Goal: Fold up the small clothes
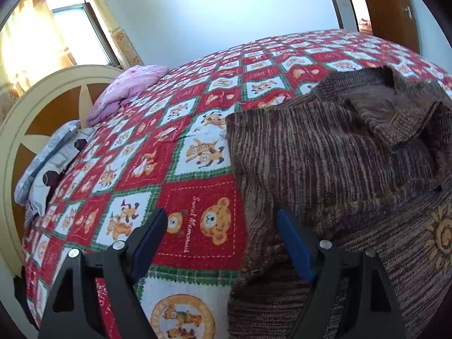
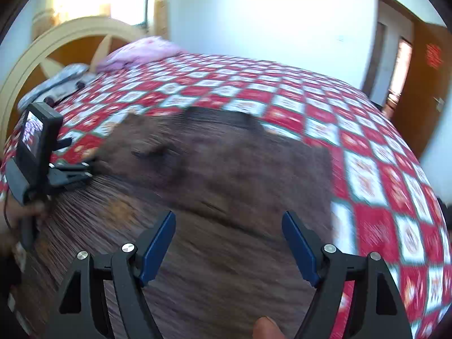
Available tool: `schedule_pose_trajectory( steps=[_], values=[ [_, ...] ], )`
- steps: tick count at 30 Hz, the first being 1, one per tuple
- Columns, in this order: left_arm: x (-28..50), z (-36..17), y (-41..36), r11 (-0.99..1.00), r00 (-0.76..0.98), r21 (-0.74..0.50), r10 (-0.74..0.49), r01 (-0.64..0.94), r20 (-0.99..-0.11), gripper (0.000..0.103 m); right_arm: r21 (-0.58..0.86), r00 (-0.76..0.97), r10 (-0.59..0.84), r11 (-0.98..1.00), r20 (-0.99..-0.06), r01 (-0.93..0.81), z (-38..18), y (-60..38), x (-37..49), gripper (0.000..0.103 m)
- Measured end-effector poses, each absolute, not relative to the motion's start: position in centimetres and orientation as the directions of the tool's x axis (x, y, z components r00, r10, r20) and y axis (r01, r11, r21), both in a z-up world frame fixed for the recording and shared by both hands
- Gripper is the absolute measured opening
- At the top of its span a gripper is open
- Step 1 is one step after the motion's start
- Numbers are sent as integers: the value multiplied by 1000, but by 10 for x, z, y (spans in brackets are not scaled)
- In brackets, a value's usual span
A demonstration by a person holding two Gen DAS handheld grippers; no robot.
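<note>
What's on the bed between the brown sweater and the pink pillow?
Only bare quilt, its red and white bear squares. Nothing else lies between the sweater and the pink pillow. The left wrist view shows it clearly; the right wrist view is blurred.

We read one legible text: "Sweet Memories", stitched in pale cursive script on a red square of the patchwork quilt (image 1: 197, 130), running vertically beside a bear motif in the left wrist view. We see further script on the adjacent red squares and around the round bear emblem at the lower edge, but we cannot read it. The right wrist view is motion-blurred; we read nothing there.
</note>
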State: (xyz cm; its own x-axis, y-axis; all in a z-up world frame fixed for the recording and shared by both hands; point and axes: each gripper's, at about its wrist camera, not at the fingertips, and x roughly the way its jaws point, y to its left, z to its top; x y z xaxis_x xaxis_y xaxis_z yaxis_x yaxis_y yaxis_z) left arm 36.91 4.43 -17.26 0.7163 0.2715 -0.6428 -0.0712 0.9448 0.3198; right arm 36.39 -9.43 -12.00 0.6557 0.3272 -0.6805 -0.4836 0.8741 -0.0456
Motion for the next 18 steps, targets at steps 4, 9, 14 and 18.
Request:
schedule_pose_trajectory(
  steps=[4, 9, 14, 18],
  values=[
    [365, -172, 60, 973, 723, 212, 212, -92, -657, 94, -66, 608, 343, 834, -716, -548, -125, -27, 390, 79],
    [366, -176, 76, 992, 721, 81, 125, -95, -682, 101, -189, 603, 163, 858, -781, -477, -156, 18, 442, 78],
    [366, -179, 88, 996, 714, -37, 29, -76, -699, 103, -59, 680, 47, 990, -732, -132, -137, -72, 488, 78],
    [366, -180, 89, 996, 717, -52, 19, -77, -697, 103, -7, 664, 91, 990, -742, -143, -134, -106, 477, 78]
  ],
)
